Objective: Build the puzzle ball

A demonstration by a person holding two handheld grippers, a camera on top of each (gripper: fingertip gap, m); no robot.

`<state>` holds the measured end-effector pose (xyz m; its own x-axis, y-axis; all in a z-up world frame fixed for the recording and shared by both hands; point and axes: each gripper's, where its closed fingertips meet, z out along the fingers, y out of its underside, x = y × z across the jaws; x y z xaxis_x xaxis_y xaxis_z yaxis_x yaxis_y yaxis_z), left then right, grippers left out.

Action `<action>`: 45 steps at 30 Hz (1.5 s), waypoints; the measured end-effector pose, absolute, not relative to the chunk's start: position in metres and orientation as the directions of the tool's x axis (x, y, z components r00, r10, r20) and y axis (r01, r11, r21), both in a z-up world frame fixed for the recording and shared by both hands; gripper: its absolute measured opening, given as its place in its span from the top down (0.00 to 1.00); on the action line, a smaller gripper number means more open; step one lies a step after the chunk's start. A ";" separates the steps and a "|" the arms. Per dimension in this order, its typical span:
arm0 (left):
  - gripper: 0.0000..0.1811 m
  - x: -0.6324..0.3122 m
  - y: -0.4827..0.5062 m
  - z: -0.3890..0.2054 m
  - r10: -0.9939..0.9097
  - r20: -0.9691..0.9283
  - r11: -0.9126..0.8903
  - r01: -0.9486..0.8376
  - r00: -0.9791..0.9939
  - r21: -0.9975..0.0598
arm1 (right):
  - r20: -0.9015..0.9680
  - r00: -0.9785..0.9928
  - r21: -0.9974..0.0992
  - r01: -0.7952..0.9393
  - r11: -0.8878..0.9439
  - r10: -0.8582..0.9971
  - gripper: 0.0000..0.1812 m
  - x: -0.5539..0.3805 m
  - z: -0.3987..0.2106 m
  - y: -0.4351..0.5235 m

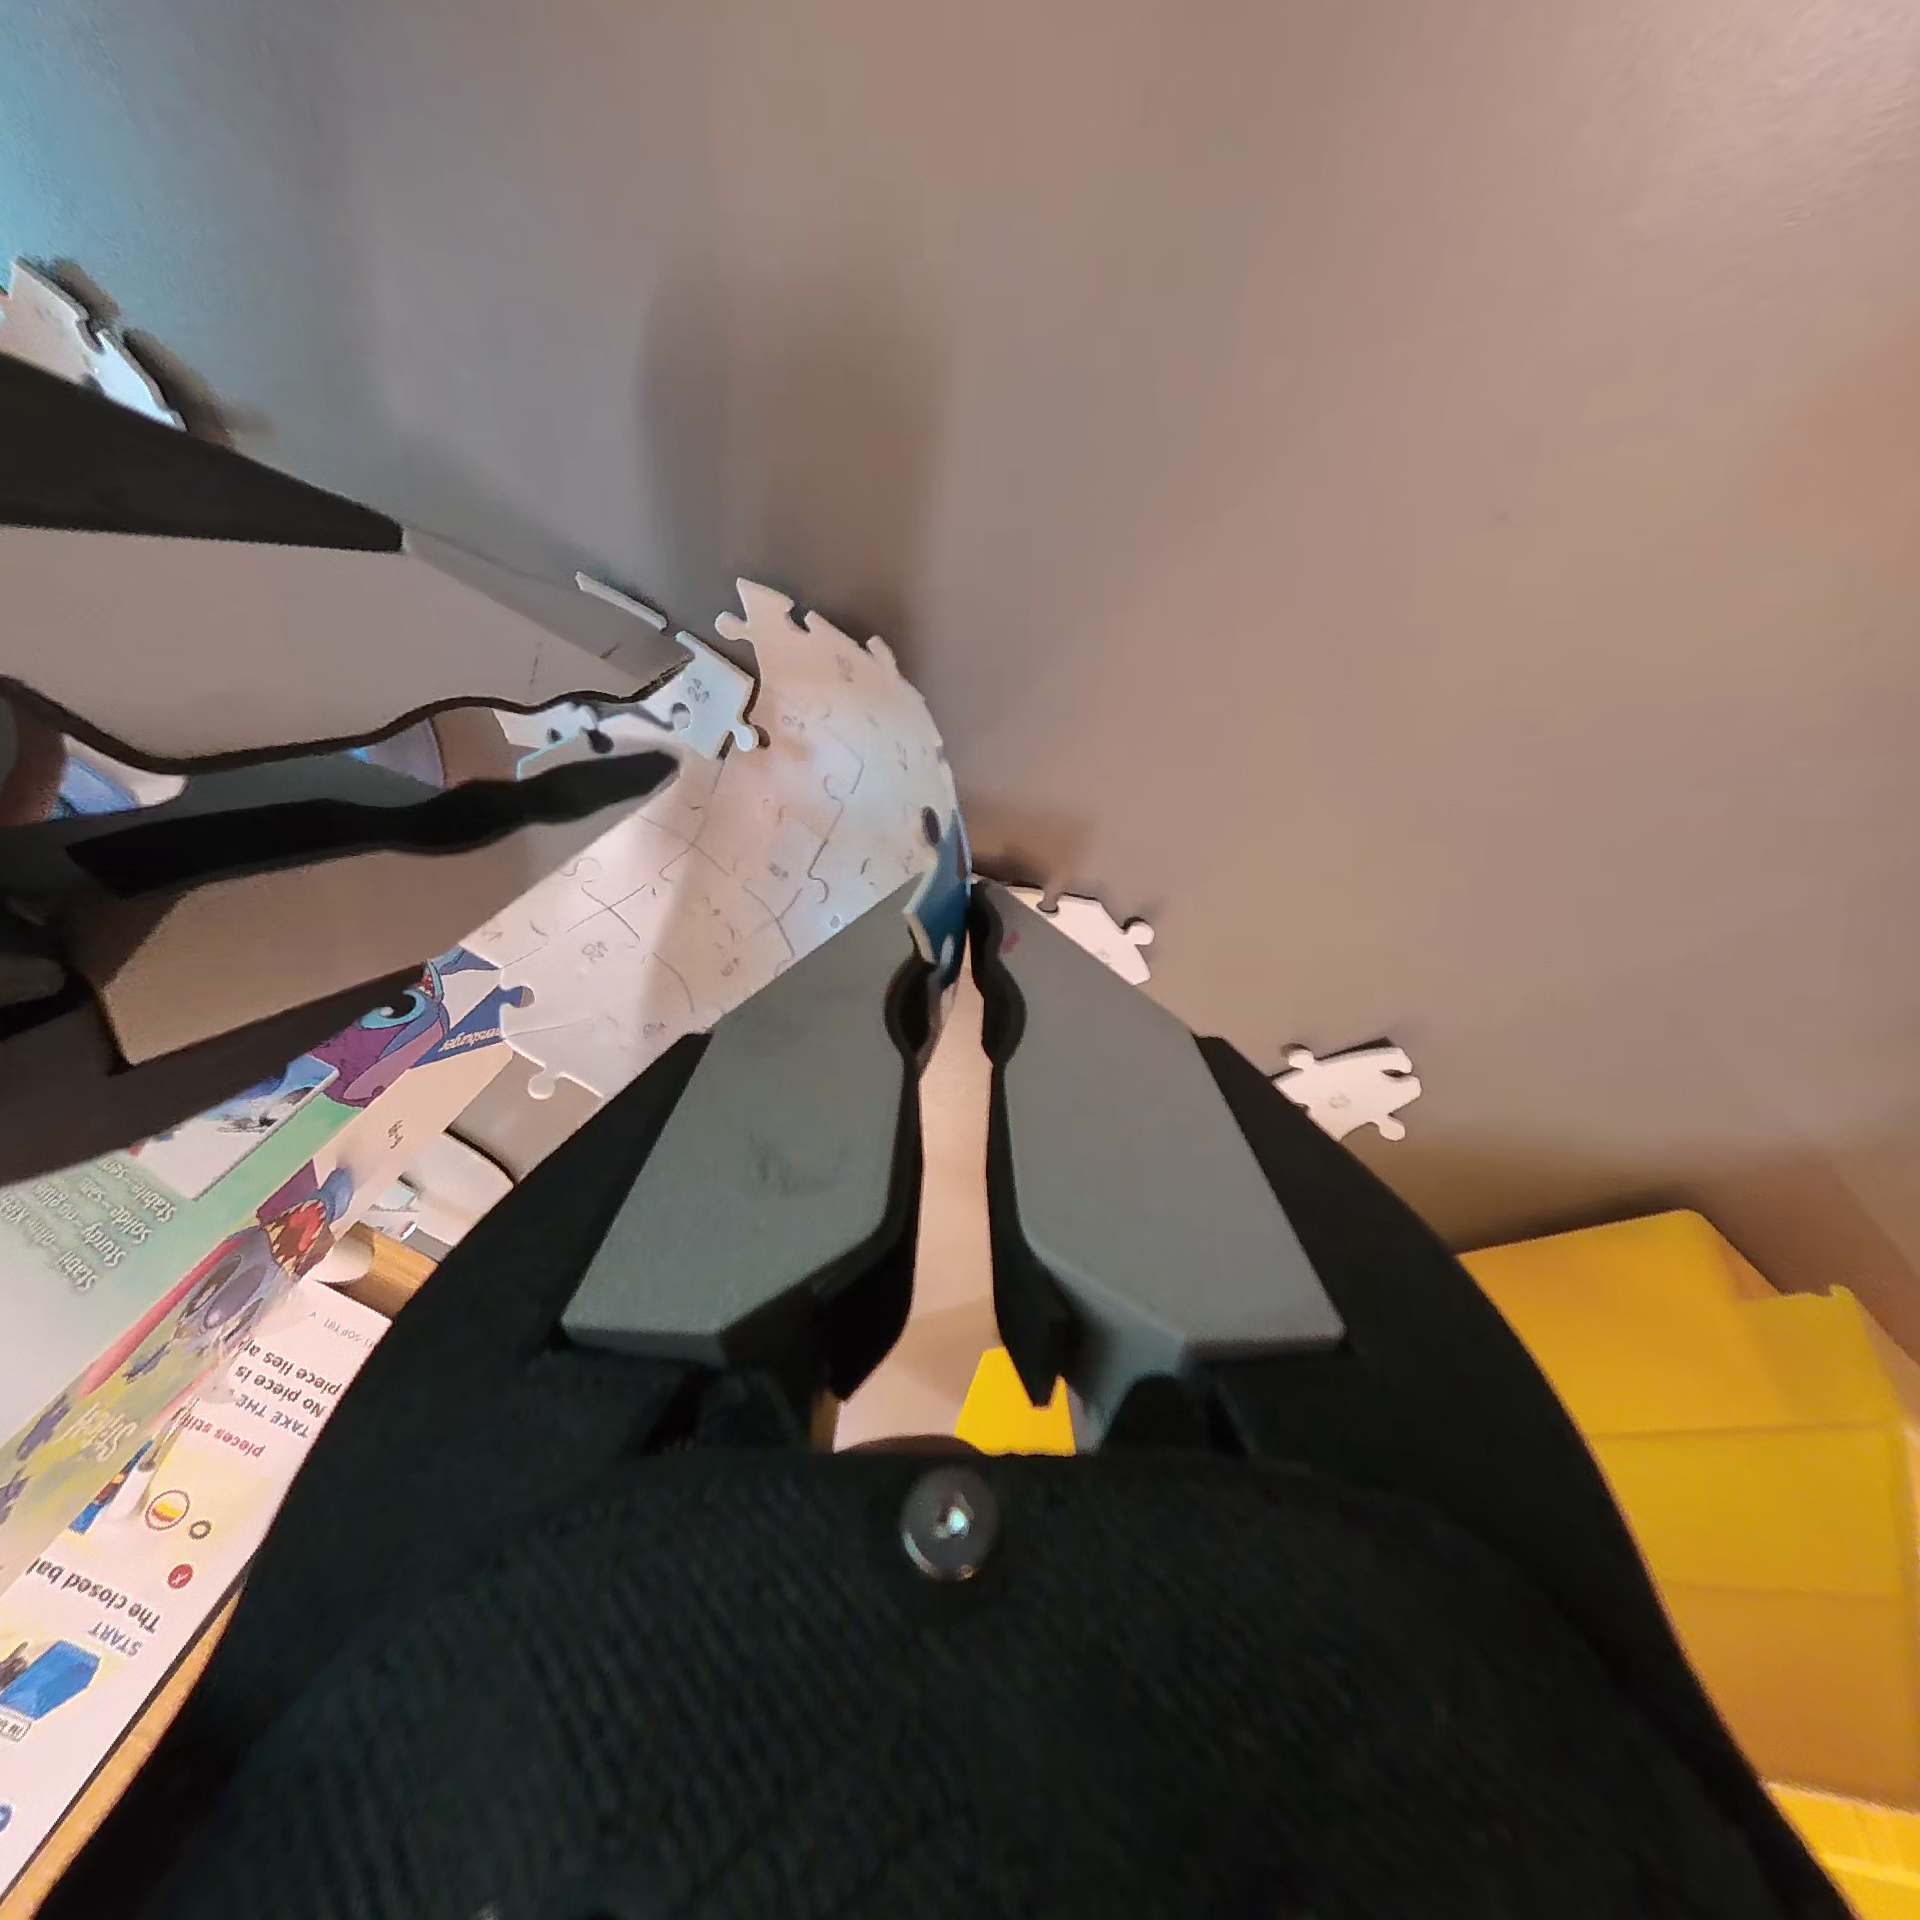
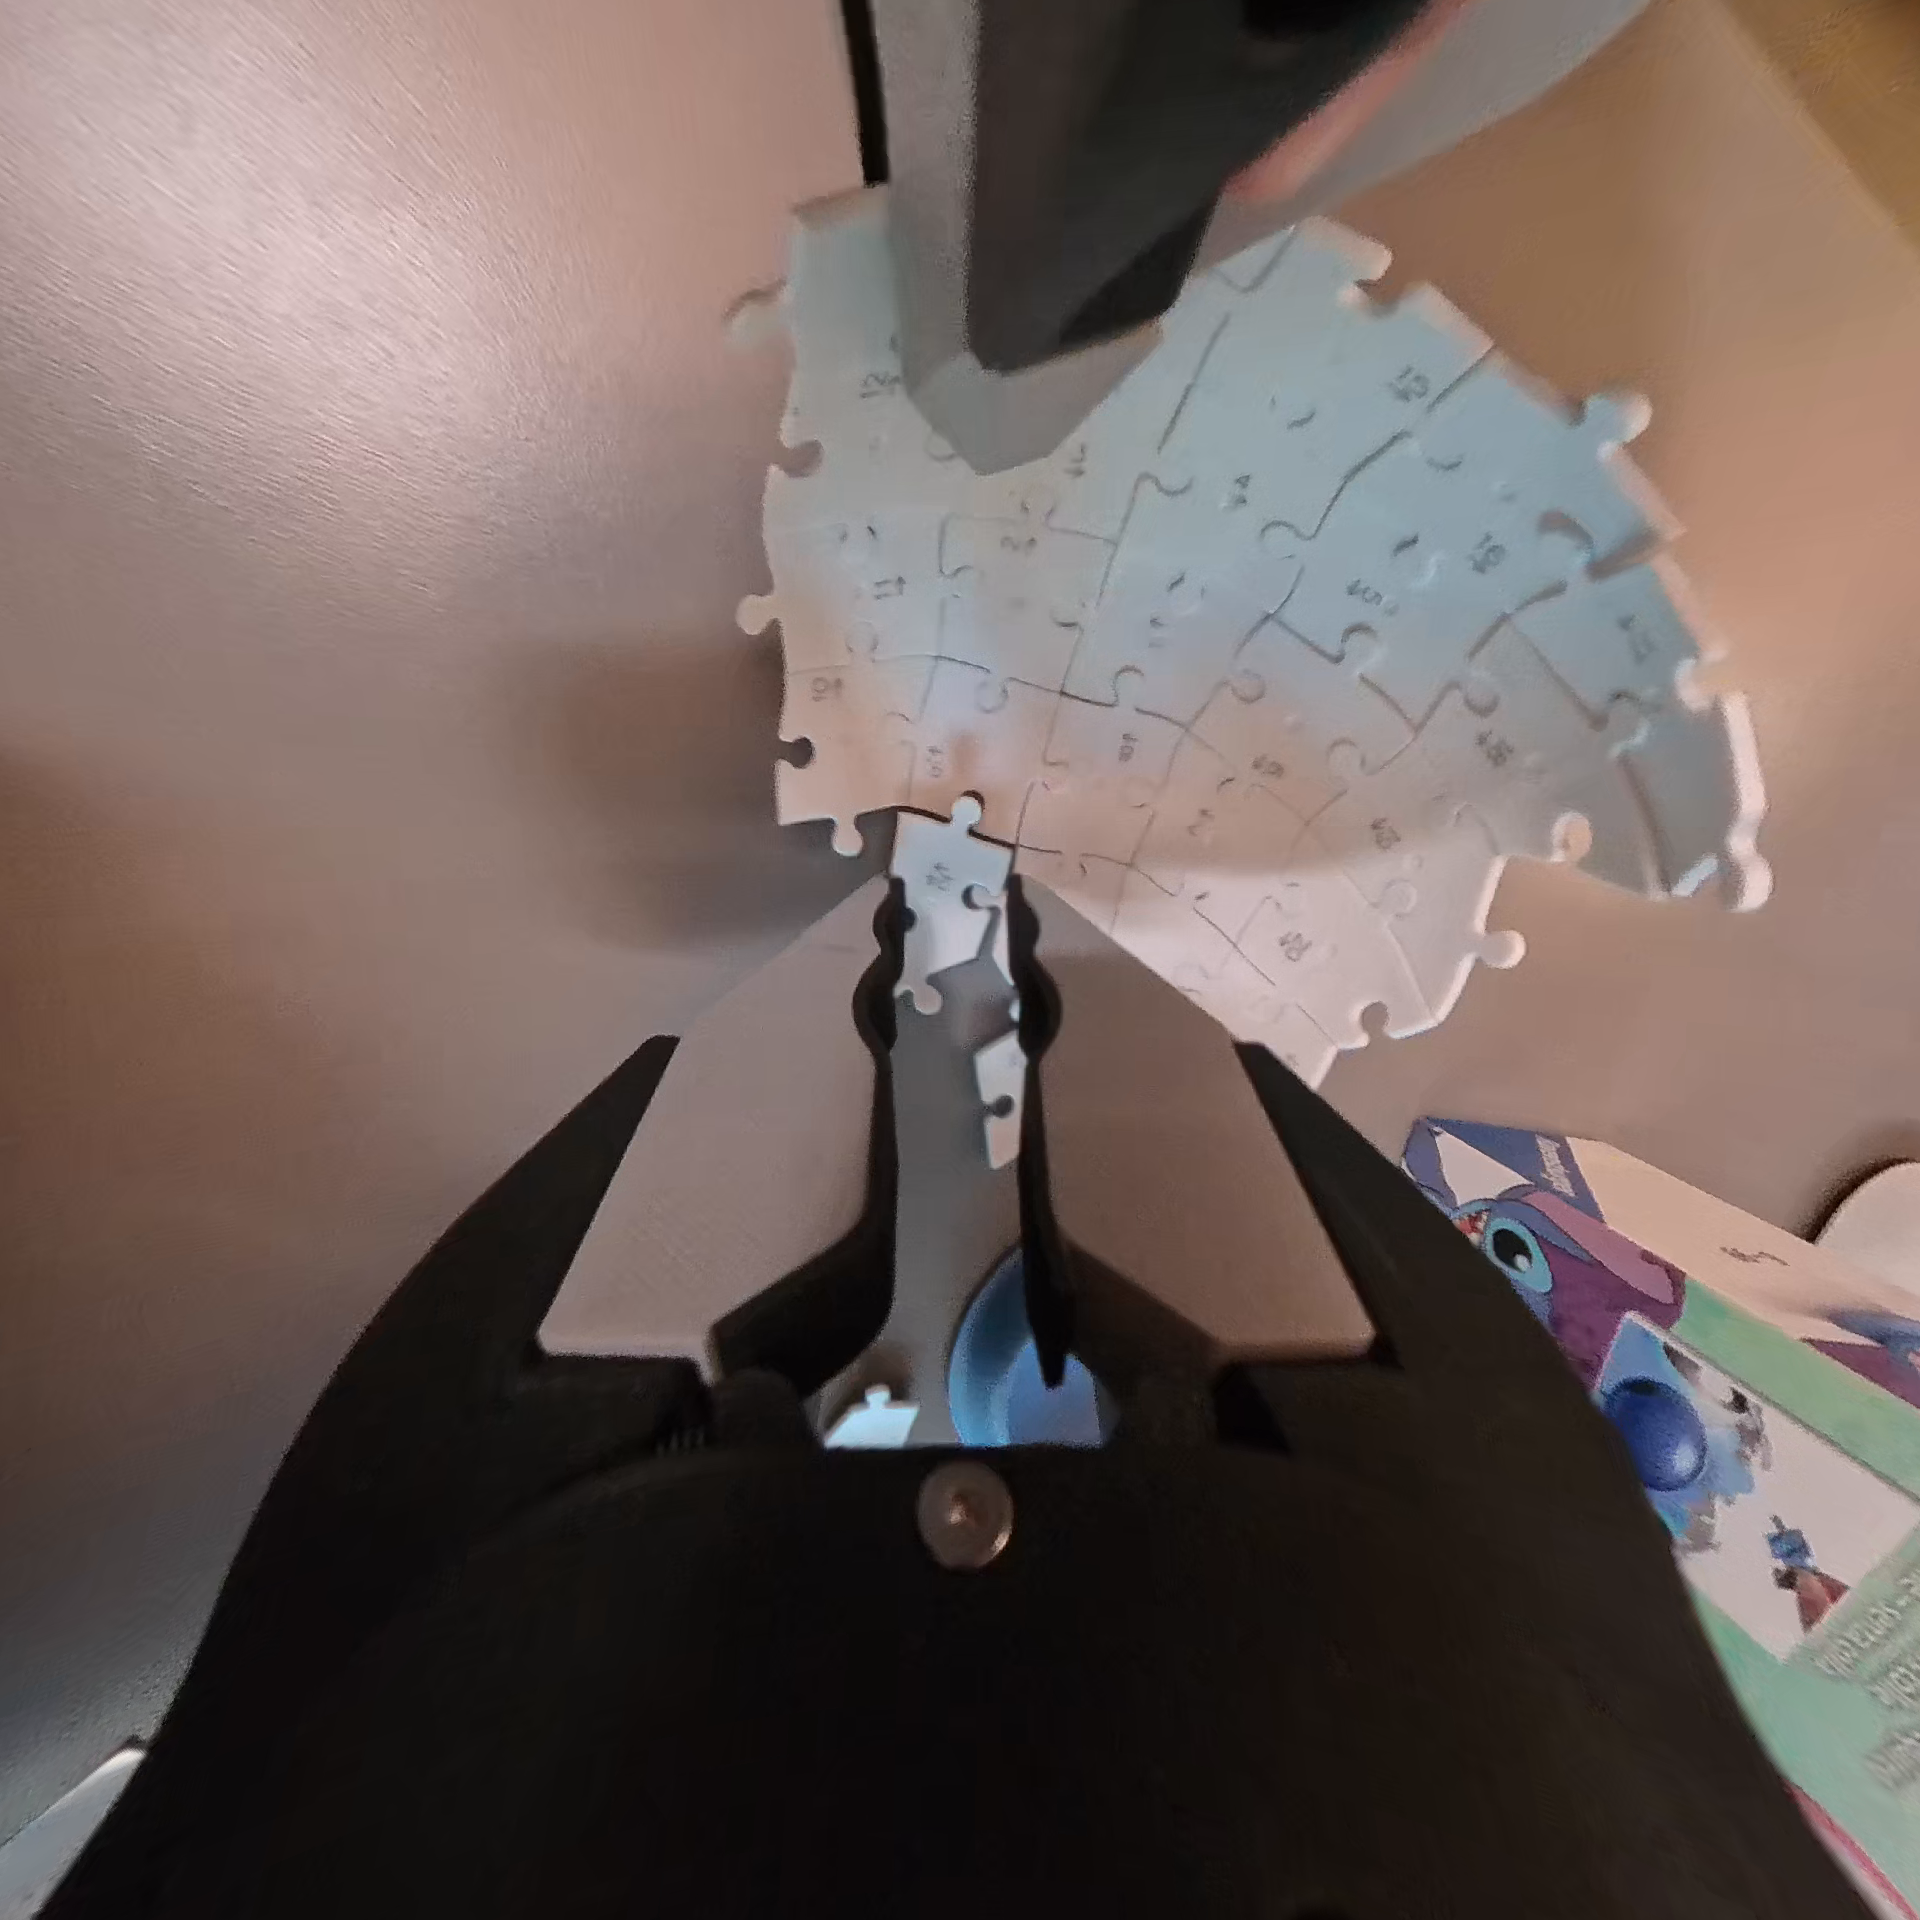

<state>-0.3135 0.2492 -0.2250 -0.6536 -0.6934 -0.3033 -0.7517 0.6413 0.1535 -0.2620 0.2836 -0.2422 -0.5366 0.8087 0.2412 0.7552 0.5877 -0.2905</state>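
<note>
Grippers meet at a half-built puzzle ball as a new piece goes to its rim. Nearest in the right wrist view, the right gripper (image 2: 954,914) is clamped on a single white piece (image 2: 943,902), its tab just touching a notch in the lower edge of the curved shell (image 2: 1247,644). Beyond it, the left gripper (image 2: 1023,416) comes in from above, and the left wrist view shows it pinching the shell's blue-faced edge (image 1: 951,909) to steady it. The shell, seen from its white inner side, counts a good many joined pieces and forms only part of a sphere, with a toothed, open rim all round. Judging by that, the build looks perhaps a third to half done, with this piece not yet pressed home. Two loose pieces (image 1: 1351,1086) lie on the grey surface (image 1: 1351,520) just past the left gripper, waiting their turn. A printed puzzle box (image 2: 1745,1434) sits to the side, and a yellow container (image 1: 1714,1507) lies farther off.
</note>
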 end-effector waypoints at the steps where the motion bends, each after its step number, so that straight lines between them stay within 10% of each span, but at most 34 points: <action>1: 0.99 -0.313 0.249 -0.225 -0.693 -0.303 0.642 -0.751 -0.654 0.153 | 0.237 -0.538 -0.305 0.749 0.588 0.809 0.93 -0.262 -0.242 0.281; 45: 0.97 -0.307 0.250 -0.221 -0.688 -0.354 0.635 -0.762 -0.633 0.130 | 0.027 -0.318 -0.277 0.909 0.312 0.948 1.00 -0.269 -0.247 0.288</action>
